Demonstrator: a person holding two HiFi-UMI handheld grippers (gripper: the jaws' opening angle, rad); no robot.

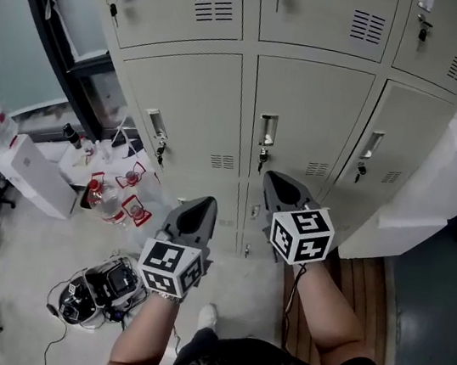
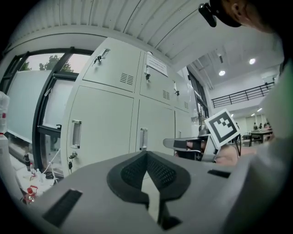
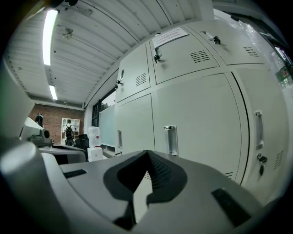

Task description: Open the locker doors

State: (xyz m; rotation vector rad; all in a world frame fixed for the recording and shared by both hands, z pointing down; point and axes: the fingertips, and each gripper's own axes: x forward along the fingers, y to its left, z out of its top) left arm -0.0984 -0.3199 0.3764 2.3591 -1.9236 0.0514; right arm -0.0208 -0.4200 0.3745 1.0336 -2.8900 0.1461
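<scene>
A bank of beige locker doors (image 1: 308,117) fills the head view, all closed, each with a recessed handle and a key below it. The middle door's handle (image 1: 267,130) is just beyond my right gripper (image 1: 272,177), which is shut and empty and does not touch the door. My left gripper (image 1: 205,202) is lower and to the left, also shut and empty, pointing at the lockers. In the left gripper view the jaws (image 2: 146,153) meet before two door handles (image 2: 143,138). In the right gripper view the shut jaws (image 3: 147,152) point at a handle (image 3: 170,139).
White boxes (image 1: 33,175) and red-capped bottles (image 1: 97,195) sit on the floor at the left beside a dark-framed window (image 1: 27,42). A device with cables (image 1: 100,286) lies near the person's foot. A white cabinet (image 1: 442,194) stands at the right, past a wooden floor strip (image 1: 359,280).
</scene>
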